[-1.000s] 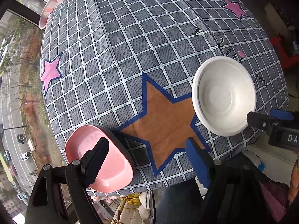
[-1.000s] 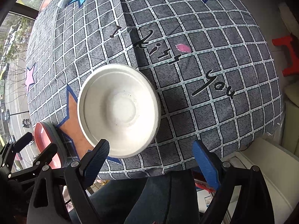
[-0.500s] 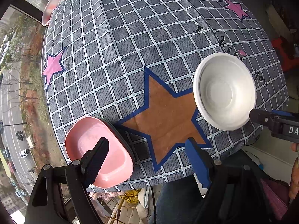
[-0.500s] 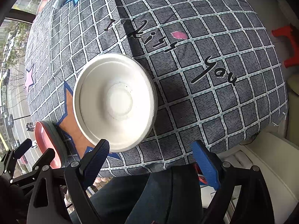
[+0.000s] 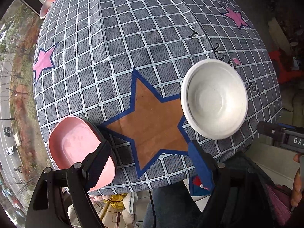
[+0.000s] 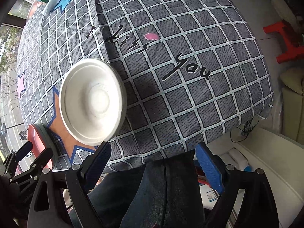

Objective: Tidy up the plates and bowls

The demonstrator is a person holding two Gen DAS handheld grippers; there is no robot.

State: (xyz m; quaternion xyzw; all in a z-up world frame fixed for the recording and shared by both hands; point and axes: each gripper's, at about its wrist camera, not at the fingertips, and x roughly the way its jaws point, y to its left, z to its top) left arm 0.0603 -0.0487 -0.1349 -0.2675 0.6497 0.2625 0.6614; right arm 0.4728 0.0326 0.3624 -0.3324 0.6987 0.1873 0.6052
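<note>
We hold two claws above the near edge of a table spread with a grey checked cloth [image 5: 121, 43] printed with stars. Our left gripper [image 5: 150, 159] is wide open and grips nothing; its left finger hangs just over the near rim of a pink dish [image 5: 76, 146], which sits at the table's near left edge, ahead of that finger, while its right finger stands well clear. Ahead and to the right of this claw a white bowl [image 5: 213, 99] rests upright on the cloth, beside a brown star. Our right gripper [image 6: 153, 163] is likewise spread wide and empty; from it the white bowl [image 6: 93, 102] lies ahead and to the left, just beyond its left finger, not between the fingers. A further pink bowl [image 5: 50, 2] sits far ahead at the table's back left corner. We judge the tidying barely begun: the three dishes lie well apart, nothing is stacked, and neither claw has taken hold. All the gathering and stacking seems left to do.
</note>
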